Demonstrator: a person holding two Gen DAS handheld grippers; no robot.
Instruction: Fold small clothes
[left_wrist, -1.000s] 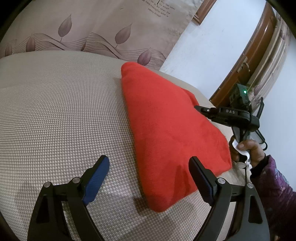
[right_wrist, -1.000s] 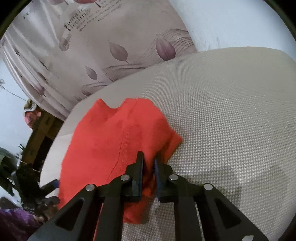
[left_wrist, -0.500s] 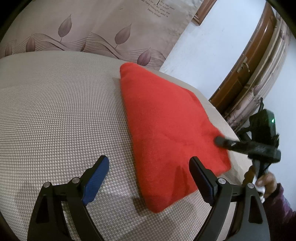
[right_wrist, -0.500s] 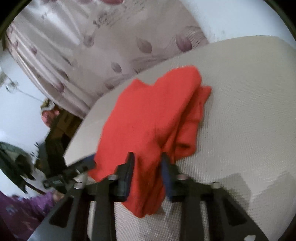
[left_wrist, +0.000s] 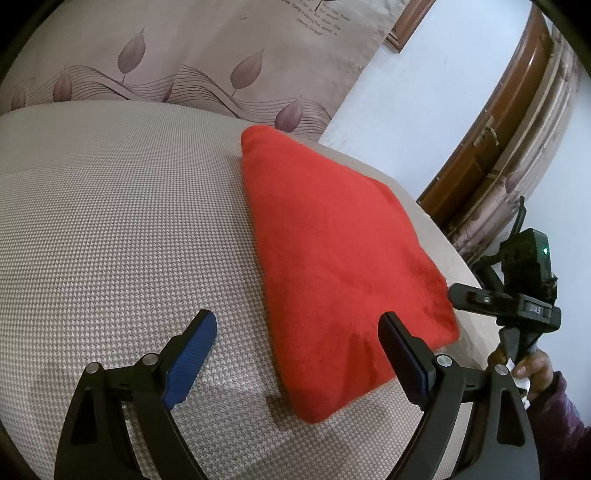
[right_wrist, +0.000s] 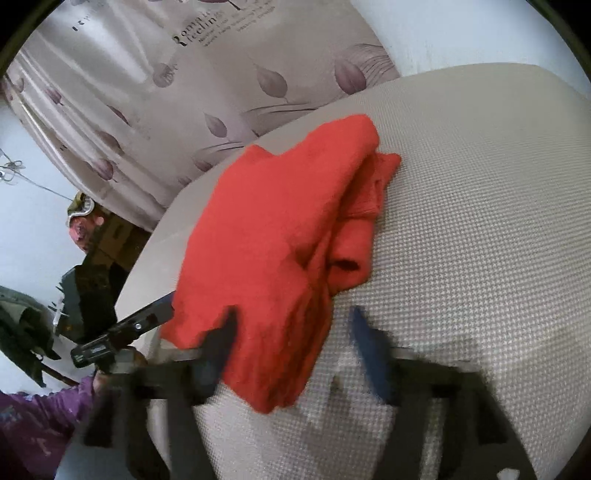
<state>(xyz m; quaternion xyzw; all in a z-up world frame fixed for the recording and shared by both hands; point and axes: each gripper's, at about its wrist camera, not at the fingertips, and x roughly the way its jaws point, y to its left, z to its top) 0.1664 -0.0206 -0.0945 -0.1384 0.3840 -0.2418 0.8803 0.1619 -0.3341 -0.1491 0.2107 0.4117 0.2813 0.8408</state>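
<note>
The left tool (left_wrist: 295, 343) hangs wide open over the grey woven surface (left_wrist: 110, 229), gripping nothing. Right of it lies the red garment (left_wrist: 332, 266), folded into a thick wedge near the surface's right edge. The right tool (right_wrist: 291, 332) is opening, its left finger against the cloth. Risk: that finger may snag and drag the fold open.

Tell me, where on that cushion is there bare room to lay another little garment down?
Most of the beige cushion is bare: the wide stretch between the red garment and the leaf-print curtain. It is crowded at the garment's near edge, where the left gripper and the opening right gripper meet.
</note>
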